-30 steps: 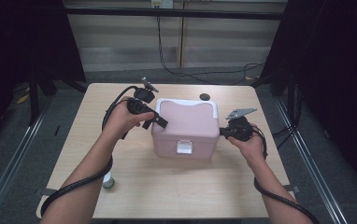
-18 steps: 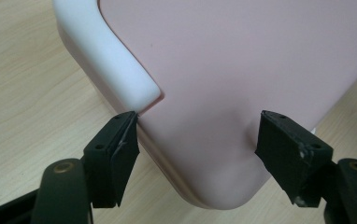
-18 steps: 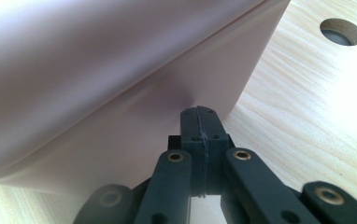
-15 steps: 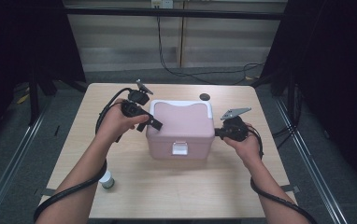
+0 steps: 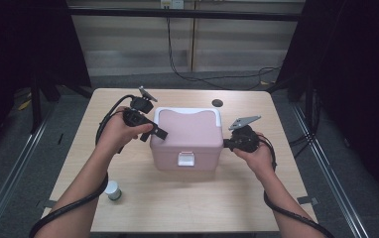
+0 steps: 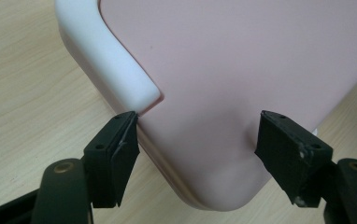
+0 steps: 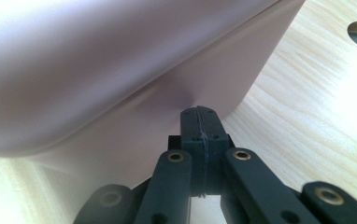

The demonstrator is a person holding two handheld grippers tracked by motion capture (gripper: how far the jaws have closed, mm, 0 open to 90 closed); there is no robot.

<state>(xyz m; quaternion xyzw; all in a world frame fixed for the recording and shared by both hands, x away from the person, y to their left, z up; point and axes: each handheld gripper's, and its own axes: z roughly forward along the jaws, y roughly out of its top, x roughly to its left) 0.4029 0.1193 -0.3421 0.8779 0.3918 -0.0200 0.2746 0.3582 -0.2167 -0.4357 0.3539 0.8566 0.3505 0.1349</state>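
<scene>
A pink cooler box [image 5: 187,134] with a white handle [image 5: 212,112] folded back and a white front latch [image 5: 186,158] stands mid-table. My left gripper [image 5: 155,133] hovers over the lid's left corner. In the left gripper view it [image 6: 197,140] is open, its jaws straddling the pink lid [image 6: 223,70] beside the handle's end [image 6: 116,65], with one pad [image 6: 120,149] close to the lid's edge. My right gripper [image 5: 225,144] is at the box's right side. It [image 7: 200,116] is shut and empty, its tip against the pink wall [image 7: 134,126] just under the lid's rim.
A small white-capped bottle [image 5: 112,190] stands near the table's front left, beside my left forearm. A round dark hole [image 5: 217,103] sits in the wooden tabletop [image 5: 277,119] behind the box. Cables trail from both grippers off the front edge.
The box and both grippers have edged slightly left and toward me. Neither gripper's jaws have changed.
</scene>
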